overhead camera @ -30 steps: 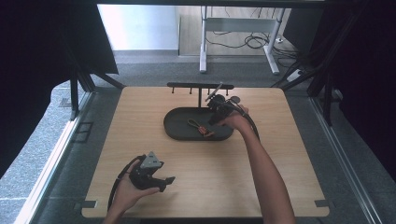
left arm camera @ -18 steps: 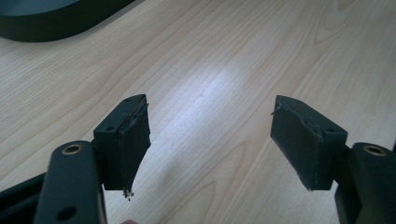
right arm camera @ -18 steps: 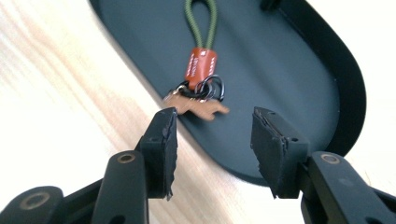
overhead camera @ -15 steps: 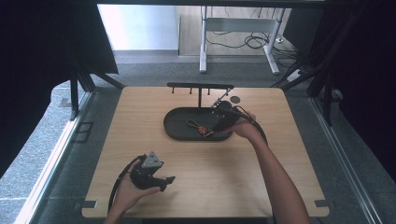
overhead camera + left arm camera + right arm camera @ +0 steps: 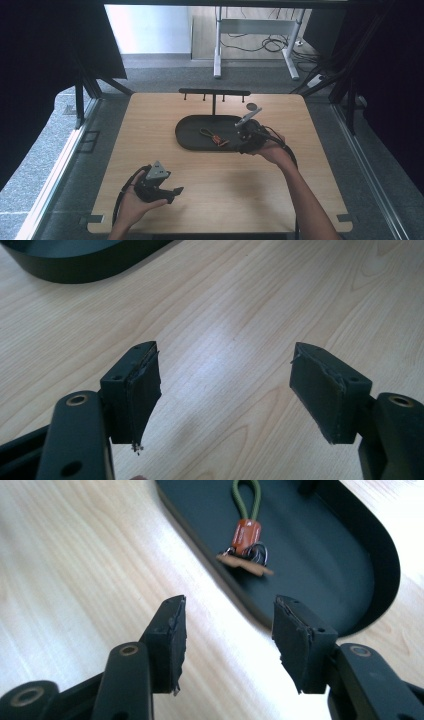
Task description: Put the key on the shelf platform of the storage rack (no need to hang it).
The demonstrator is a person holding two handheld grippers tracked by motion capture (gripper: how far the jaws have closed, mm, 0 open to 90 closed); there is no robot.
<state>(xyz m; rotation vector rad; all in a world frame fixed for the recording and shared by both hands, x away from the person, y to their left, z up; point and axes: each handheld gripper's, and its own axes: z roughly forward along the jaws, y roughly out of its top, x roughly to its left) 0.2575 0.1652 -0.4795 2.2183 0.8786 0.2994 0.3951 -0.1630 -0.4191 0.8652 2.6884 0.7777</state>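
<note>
A key ring with a green loop and an orange tag (image 5: 214, 137) (image 5: 246, 532) lies in the black oval tray (image 5: 189, 140) (image 5: 360, 550) at the table's middle back. My right gripper (image 5: 243, 145) (image 5: 227, 640) hovers at the tray's right end, open and holding nothing, with the key ring just beyond its jaws. Down at the front left, my left gripper (image 5: 176, 192) (image 5: 225, 390) is held low over bare wood, jaws wide open and nothing between them. The tray's rim (image 5: 75, 265) shows at the top of the left gripper view.
A black rack with several hooks (image 5: 214, 93) stands behind the tray. A small dark disc (image 5: 252, 106) lies on the wood at the back right. The wooden table (image 5: 220, 175) ends at a grey floor on all sides.
My right gripper has drawn back from over the tray toward its right end, leaving the key ring lying in the tray. The left gripper has stayed where it was.
</note>
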